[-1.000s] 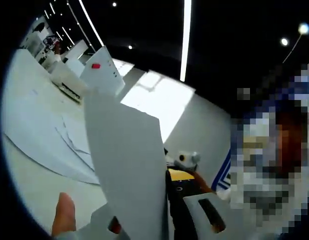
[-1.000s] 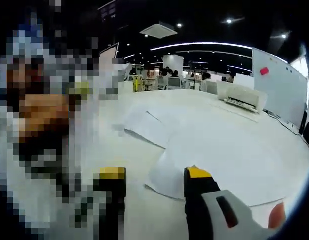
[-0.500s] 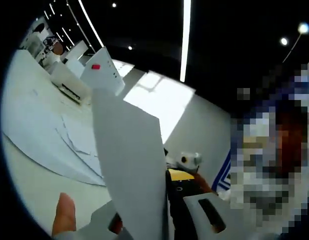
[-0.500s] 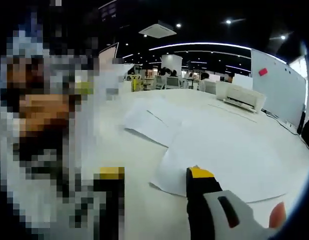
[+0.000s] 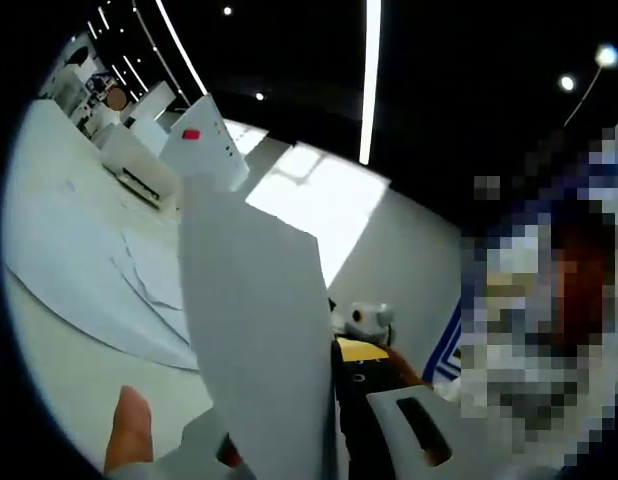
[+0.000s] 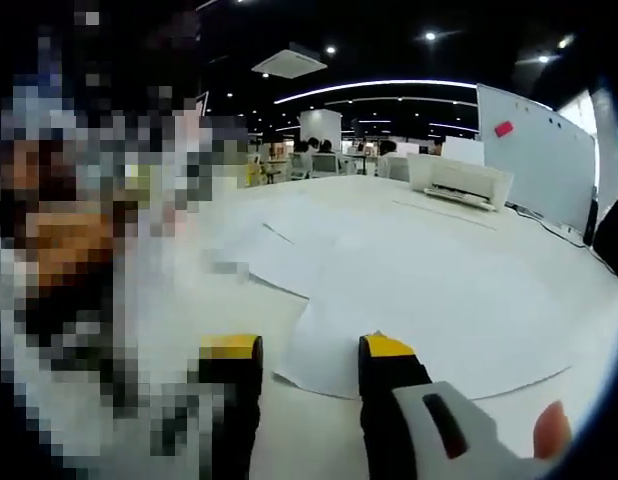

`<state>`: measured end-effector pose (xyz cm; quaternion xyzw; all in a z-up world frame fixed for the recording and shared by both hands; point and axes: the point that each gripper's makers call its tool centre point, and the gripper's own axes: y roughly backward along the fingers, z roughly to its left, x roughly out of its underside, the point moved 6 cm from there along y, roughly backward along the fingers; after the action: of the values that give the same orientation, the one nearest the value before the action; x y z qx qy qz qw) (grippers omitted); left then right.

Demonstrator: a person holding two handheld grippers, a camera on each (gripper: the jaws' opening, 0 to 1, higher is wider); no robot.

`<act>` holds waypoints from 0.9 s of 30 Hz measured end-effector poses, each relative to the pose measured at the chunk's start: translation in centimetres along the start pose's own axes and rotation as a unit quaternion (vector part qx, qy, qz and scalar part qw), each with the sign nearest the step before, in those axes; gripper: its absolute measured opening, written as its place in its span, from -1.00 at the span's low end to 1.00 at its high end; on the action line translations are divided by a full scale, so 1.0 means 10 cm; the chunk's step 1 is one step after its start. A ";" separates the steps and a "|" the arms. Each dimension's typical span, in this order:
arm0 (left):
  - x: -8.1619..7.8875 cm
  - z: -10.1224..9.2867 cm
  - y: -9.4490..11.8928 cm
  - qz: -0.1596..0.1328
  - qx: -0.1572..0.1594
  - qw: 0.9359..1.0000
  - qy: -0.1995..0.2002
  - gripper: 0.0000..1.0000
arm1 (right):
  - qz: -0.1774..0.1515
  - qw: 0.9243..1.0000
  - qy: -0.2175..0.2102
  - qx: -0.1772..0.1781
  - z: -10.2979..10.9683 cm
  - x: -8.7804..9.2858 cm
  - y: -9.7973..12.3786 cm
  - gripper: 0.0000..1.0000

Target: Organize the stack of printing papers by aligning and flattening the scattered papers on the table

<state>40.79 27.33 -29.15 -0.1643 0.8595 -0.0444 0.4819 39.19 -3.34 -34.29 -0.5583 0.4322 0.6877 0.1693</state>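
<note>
a sheet of printing paper (image 5: 254, 330) stands up from the bottom of the left gripper view, clamped in the left gripper (image 5: 289, 450). more loose papers (image 5: 119, 270) lie spread on the white table (image 5: 59, 380) behind it. in the right gripper view the same scattered sheets (image 6: 429, 310) lie flat just ahead of the right gripper (image 6: 309, 365), whose yellow-tipped jaws stand apart, grasping nothing. a white printer (image 6: 459, 180) sits at the table's far edge, a whiteboard (image 6: 534, 150) beyond it.

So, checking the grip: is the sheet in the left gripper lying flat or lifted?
Lifted: the sheet stands up from the left gripper, off the table.
</note>
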 end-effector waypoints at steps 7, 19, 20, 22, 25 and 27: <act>0.00 0.01 0.00 0.000 -0.001 1.000 0.001 -0.89 | 0.000 1.000 -0.001 0.001 -0.02 0.00 0.00 -0.49; 0.00 0.00 0.00 0.000 -0.002 1.000 0.000 -0.89 | 0.000 1.000 -0.002 0.002 -0.06 0.00 -0.03 -0.63; 0.00 0.01 0.00 0.000 -0.002 1.000 0.000 -0.89 | 0.000 1.000 -0.002 0.003 -0.07 0.00 -0.04 -0.63; -0.01 0.02 0.01 0.000 -0.002 1.000 0.001 -0.89 | 0.000 1.000 -0.001 0.002 -0.07 0.00 -0.04 -0.65; -0.01 0.02 0.01 0.000 -0.003 1.000 0.000 -0.89 | -0.001 1.000 0.000 0.001 -0.08 0.00 -0.05 -0.73; -0.01 0.02 0.01 0.000 -0.002 1.000 0.000 -0.89 | -0.001 1.000 0.002 0.001 -0.09 0.00 -0.05 -0.75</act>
<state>41.00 27.47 -29.18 -0.1655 0.8598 -0.0424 0.4813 40.10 -3.72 -34.45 -0.5596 0.4330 0.6859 0.1699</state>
